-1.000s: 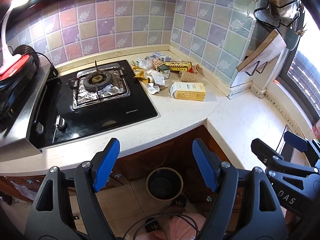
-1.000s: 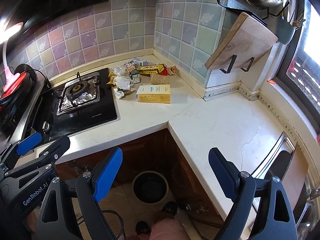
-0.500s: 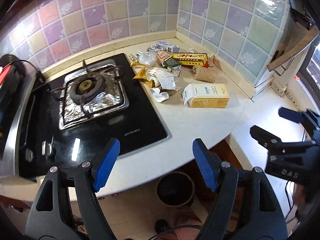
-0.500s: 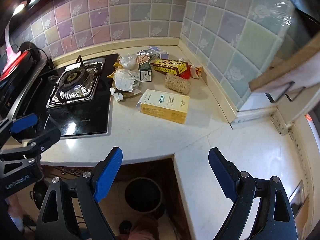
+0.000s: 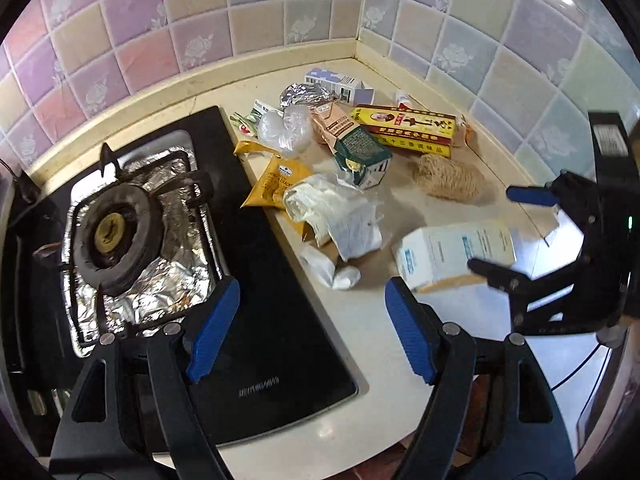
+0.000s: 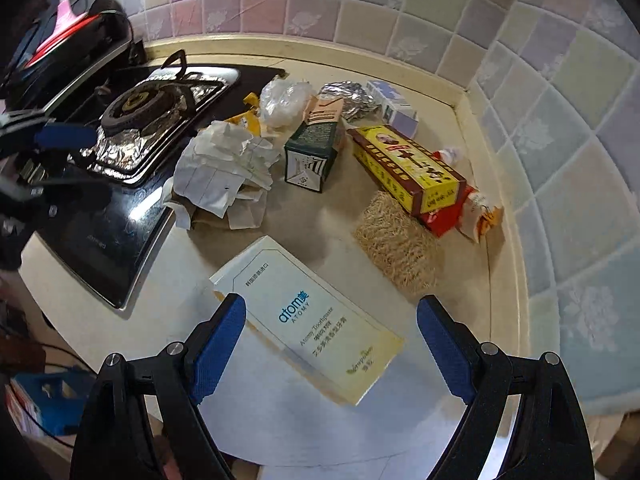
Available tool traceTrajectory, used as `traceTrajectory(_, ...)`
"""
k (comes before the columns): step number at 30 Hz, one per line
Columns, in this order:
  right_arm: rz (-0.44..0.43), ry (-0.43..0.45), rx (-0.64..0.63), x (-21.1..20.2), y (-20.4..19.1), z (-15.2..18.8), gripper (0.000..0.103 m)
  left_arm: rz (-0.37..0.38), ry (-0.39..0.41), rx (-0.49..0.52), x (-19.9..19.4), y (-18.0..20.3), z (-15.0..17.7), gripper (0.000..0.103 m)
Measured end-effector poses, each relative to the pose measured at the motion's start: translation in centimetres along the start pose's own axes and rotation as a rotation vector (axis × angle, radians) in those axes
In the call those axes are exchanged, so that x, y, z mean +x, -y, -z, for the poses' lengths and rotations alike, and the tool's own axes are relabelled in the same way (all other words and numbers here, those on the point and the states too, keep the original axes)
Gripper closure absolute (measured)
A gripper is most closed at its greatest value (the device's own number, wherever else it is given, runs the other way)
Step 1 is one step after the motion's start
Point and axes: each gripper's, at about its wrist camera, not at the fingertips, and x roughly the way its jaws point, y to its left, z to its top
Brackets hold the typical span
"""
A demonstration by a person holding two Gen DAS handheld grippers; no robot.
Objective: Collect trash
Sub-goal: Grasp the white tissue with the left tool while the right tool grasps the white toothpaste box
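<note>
**Both hand-held grippers close in on the trash heap**

A second ago both cameras looked from well back, with the cabinet front and a round bin on the floor in view; now the bin is out of frame and the trash fills both views — the approach is nearly done and, I judge, the first pick is next.

The landmark is the toothpaste box (image 6: 308,316), white and pale yellow, lying flat on the table (image 6: 332,208) at the near edge of the heap. The right hand-held gripper (image 6: 326,344) hangs just over it, jaws spread wide and holding nothing; the box's near end lies between the two blue pads, its long axis slanted across the opening. Whether the pads touch it I cannot tell.

Beyond the box lies a straw-coloured scouring pad (image 6: 394,246), and past that a yellow-and-red carton (image 6: 408,168) near the tiled wall. To the box's left sits crumpled white paper (image 6: 226,168) at the edge of the gas hob (image 6: 132,120), with a dark green carton (image 6: 314,150) behind it.

The left hand-held gripper (image 5: 312,328) is also wide open and empty, poised left of the box over the hob's glass edge — a small wad of tissue (image 5: 328,270) is the nearest item ahead of it.
</note>
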Motion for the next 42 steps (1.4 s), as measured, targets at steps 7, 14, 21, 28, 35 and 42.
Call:
traceTrajectory(7, -0.077, -0.042, -0.15, 3.1, -1.6, 0.2, 0.015, 0.076, -0.039, -0.045, 2.7, -0.7, -2.6, 0.03)
traceTrajectory(14, -0.128, -0.032, -0.167, 3.4, -2.3, 1.1, 0.033, 0.081, -0.1, -0.073, 6.2, -0.4, -4.8, 0.03)
traceTrajectory(21, -0.129, -0.035, -0.014, 2.6, -0.6, 1.6, 0.046, 0.056, -0.166, -0.093, 9.6, 0.2, -6.0, 0.03)
traceTrajectory(28, -0.225, -0.038, 0.246, 2.1, 2.6, 1.9, 0.103, 0.077, -0.165, -0.146, 10.2, 0.2, -6.4, 0.056)
traceTrajectory(35, -0.243, -0.014, 0.303, 1.7, 2.6, 2.6, 0.103, 0.1, -0.12, -0.134, 8.4, 0.5, -6.0, 0.094)
traceTrajectory(42, -0.228, -0.013, 0.291, 0.8, 2.7, 3.4, 0.086, 0.103, -0.027, -0.037, 4.3, 2.3, -5.4, 0.103)
